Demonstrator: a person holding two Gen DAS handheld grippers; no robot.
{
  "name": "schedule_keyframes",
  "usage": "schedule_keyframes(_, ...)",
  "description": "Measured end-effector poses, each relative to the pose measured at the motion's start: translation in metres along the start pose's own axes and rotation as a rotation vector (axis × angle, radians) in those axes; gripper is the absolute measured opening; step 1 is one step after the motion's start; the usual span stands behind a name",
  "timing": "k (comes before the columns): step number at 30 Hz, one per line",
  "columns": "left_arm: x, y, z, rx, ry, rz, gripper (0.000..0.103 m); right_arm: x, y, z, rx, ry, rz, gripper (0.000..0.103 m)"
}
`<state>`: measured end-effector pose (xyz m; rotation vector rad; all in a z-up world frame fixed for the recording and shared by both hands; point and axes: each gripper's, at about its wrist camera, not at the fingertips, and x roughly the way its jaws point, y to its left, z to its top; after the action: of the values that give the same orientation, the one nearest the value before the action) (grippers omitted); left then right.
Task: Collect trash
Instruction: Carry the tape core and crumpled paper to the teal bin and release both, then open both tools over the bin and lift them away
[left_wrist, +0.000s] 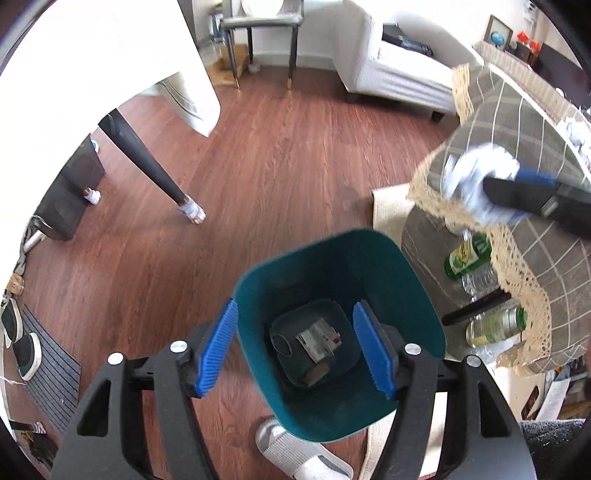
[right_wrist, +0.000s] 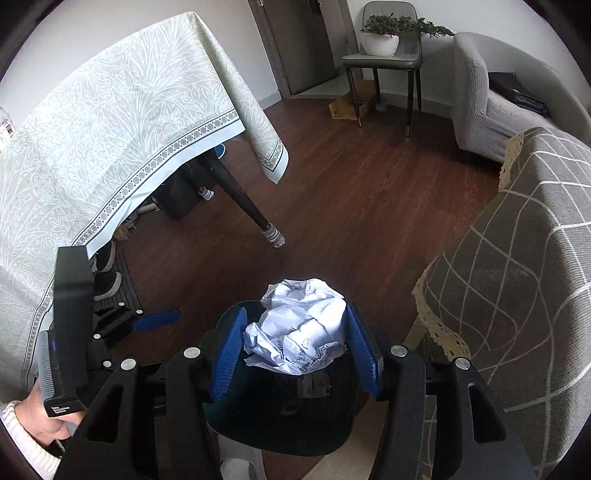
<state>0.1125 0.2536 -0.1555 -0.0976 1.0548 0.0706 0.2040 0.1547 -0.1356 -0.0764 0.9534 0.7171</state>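
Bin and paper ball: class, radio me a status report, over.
Left gripper open, empty, above the bin. Right gripper shut on paper ball, over the bin. Bin holds some trash. Nothing in the way.

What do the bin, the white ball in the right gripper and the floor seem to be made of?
Bin: probably plastic, teal, smooth, thin-walled, with a faint sheen.
White ball: crumpled paper, matte, with sharp creases and printed letters.
Floor: wood or wood-look laminate, reddish brown, with plank lines and grain; which one is unclear.
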Motion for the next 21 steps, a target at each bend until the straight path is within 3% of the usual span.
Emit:
schedule_keyframes(3,-0.017,0.007,0.005,-0.019,-0.053,-0.004,0.074,0.016,0.005,-0.005,-0.001,0.033,0.001,0.056)
schedule_keyframes(7,-0.038,0.012,0.011,-0.016,-0.117,0.018,0.074,0.036,0.012,-0.01,-0.01,0.078,0.001,0.056)
schedule_keyframes(11,-0.055,0.02,0.016,-0.054,-0.156,-0.006,0.073,0.053,0.02,-0.016,-0.029,0.118,-0.001,0.056)
schedule_keyframes(21,-0.084,0.025,0.03,-0.098,-0.219,-0.052,0.053,0.098,0.027,-0.04,-0.068,0.259,-0.017,0.056)
